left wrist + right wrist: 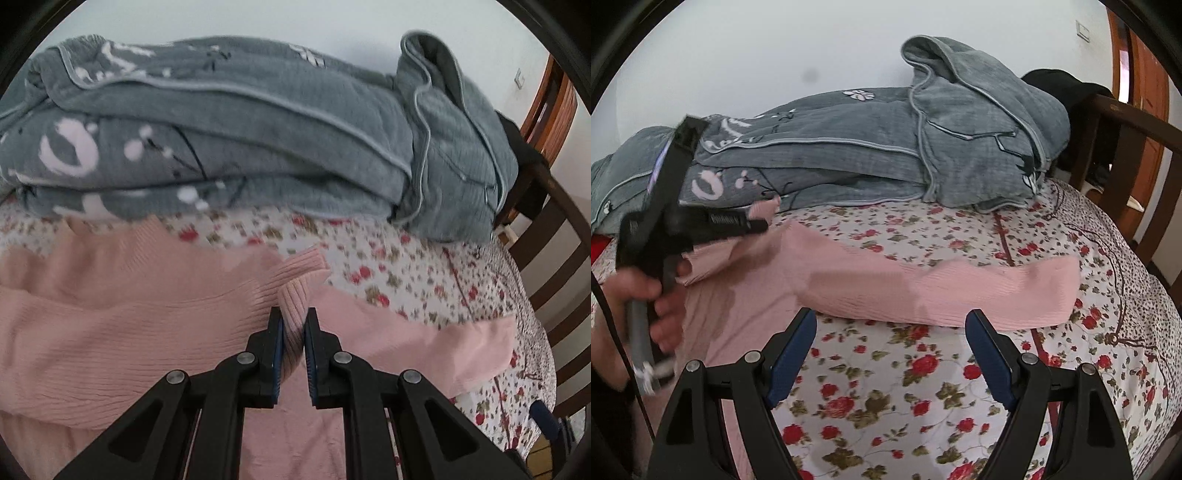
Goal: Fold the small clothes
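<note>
Pink sweater is spread on the floral bedsheet, its left sleeve cuff clamped by the left gripper. Right gripper is held wide apart, empty, near the right sleeve; thin ribbing could slip free if tugged.

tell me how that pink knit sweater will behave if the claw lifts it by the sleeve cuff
Probably floppy: the pink sweater already bends and creases where the left claw pinches its ribbed cuff. It would likely stretch and trail rather than lift as one piece, since most of it lies spread over the floral bedsheet. The soft knit looks grippy, so slipping seems unlikely.
</note>
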A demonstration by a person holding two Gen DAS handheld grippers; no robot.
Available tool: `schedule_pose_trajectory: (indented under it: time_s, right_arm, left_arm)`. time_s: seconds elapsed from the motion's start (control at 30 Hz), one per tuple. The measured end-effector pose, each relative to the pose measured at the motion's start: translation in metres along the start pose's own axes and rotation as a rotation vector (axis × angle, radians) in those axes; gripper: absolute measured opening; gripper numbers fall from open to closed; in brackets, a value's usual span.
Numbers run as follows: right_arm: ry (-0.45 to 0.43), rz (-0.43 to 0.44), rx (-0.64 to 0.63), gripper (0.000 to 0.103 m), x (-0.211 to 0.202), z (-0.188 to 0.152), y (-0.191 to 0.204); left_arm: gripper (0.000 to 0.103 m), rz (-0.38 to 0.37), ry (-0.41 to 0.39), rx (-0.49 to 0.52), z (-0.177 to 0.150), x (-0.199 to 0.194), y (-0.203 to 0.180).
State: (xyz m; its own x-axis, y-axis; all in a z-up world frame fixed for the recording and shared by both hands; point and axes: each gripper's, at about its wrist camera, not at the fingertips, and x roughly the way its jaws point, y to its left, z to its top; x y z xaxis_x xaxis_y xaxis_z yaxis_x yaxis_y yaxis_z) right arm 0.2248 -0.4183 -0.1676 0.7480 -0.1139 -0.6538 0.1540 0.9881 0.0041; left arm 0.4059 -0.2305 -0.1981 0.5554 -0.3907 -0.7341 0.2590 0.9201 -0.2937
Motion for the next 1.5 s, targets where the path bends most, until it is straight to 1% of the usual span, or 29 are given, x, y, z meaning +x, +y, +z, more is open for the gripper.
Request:
schedule_pose_trajectory:
  time_s: [0.07,0.13,0.2,0.27,0.3,0.33,0.4,0.5,0.57,0.63,0.67,0.73,0.77,0.8,0.87,0.9,0.97,1.03,1.07,1.13,1.2,1.27,1.3,1.33,1.37,1.4,1.43,1.47,1.5]
  right_arm:
    - [0.001,0.005,0.003,0.082,0.0,0.0,0.0]
    - [0.0,0.01,-0.003,0.081,0.001,0.001,0.004]
    - [-0.001,0.014,-0.01,0.082,0.002,0.003,0.009]
    - [-0.001,0.028,-0.01,0.082,0.004,0.007,0.015]
    - [-0.004,0.037,-0.009,0.082,0.004,0.009,0.017]
    - [-0.006,0.043,-0.007,0.082,0.004,0.011,0.021]
    - [-0.015,0.05,-0.006,0.082,0.004,0.016,0.029]
    - [-0.017,0.065,-0.006,0.082,0.007,0.027,0.042]
    - [-0.016,0.09,-0.008,0.082,0.011,0.033,0.051]
    - [-0.012,0.124,-0.008,0.082,0.019,0.04,0.064]
    - [-0.012,0.141,-0.006,0.082,0.023,0.042,0.069]
    - [0.0,0.19,0.001,0.082,0.037,0.047,0.084]
    - [0.014,0.211,0.01,0.082,0.048,0.049,0.09]
    - [0.03,0.222,0.018,0.082,0.057,0.05,0.095]
    - [0.073,0.251,0.041,0.075,0.08,0.05,0.103]
    - [0.101,0.263,0.052,0.07,0.092,0.049,0.106]
    - [0.143,0.263,0.068,0.064,0.113,0.046,0.109]
    - [0.176,0.26,0.076,0.063,0.131,0.042,0.113]
    - [0.188,0.26,0.077,0.063,0.136,0.04,0.114]
    - [0.213,0.258,0.076,0.063,0.146,0.037,0.117]
    - [0.229,0.244,0.072,0.062,0.152,0.036,0.12]
    - [0.227,0.237,0.064,0.061,0.156,0.037,0.123]
    - [0.227,0.235,0.06,0.058,0.156,0.039,0.124]
    - [0.23,0.229,0.055,0.056,0.159,0.04,0.125]
    - [0.233,0.222,0.051,0.052,0.162,0.041,0.126]
    - [0.239,0.211,0.047,0.045,0.165,0.041,0.127]
    - [0.24,0.203,0.034,0.039,0.167,0.041,0.129]
    - [0.234,0.205,0.021,0.035,0.167,0.042,0.131]
    - [0.227,0.208,0.006,0.025,0.166,0.042,0.133]
  left_arm:
    - [0.012,-0.002,0.02,0.004,-0.006,0.006,-0.003]
    - [0.015,0.014,0.041,0.003,-0.009,0.007,-0.003]
    - [0.017,0.004,0.061,0.015,-0.009,0.003,-0.002]
    - [0.038,0.003,0.071,0.014,-0.008,-0.004,0.003]
    - [0.063,0.001,0.063,0.006,-0.007,-0.01,0.006]
    - [0.076,-0.008,0.034,-0.004,-0.006,-0.02,0.011]
    - [0.076,-0.027,-0.032,-0.002,-0.004,-0.041,0.021]
    - [0.077,-0.025,-0.07,0.018,0.001,-0.069,0.037]
    - [0.077,-0.006,-0.1,0.017,0.004,-0.089,0.058]
    - [0.078,0.033,-0.134,0.003,0.006,-0.11,0.085]
    - [0.079,0.053,-0.156,-0.011,0.006,-0.122,0.105]
    - [0.08,0.092,-0.171,-0.043,0.004,-0.137,0.136]
    - [0.08,0.121,-0.177,-0.068,0.001,-0.146,0.159]
    - [0.08,0.141,-0.178,-0.086,-0.002,-0.152,0.174]
    - [0.08,0.189,-0.173,-0.131,-0.014,-0.163,0.213]
    - [0.08,0.203,-0.169,-0.14,-0.02,-0.165,0.223]
    - [0.08,0.256,-0.142,-0.138,-0.037,-0.166,0.247]
    - [0.08,0.28,-0.104,-0.112,-0.053,-0.164,0.258]
    - [0.08,0.283,-0.075,-0.096,-0.063,-0.159,0.263]
    - [0.08,0.285,-0.043,-0.078,-0.077,-0.151,0.263]
    - [0.08,0.309,-0.023,-0.053,-0.083,-0.142,0.261]
    - [0.08,0.372,0.001,-0.002,-0.083,-0.129,0.256]
    - [0.08,0.396,0.006,0.018,-0.084,-0.124,0.254]
    - [0.08,0.394,0.013,0.041,-0.083,-0.119,0.252]
    - [0.08,0.391,0.016,0.055,-0.082,-0.116,0.25]
    - [0.08,0.408,0.014,0.056,-0.08,-0.113,0.249]
    - [0.08,0.423,0.014,0.048,-0.077,-0.11,0.25]
    - [0.08,0.425,0.01,0.035,-0.072,-0.108,0.252]
    - [0.08,0.432,-0.002,0.014,-0.066,-0.107,0.255]
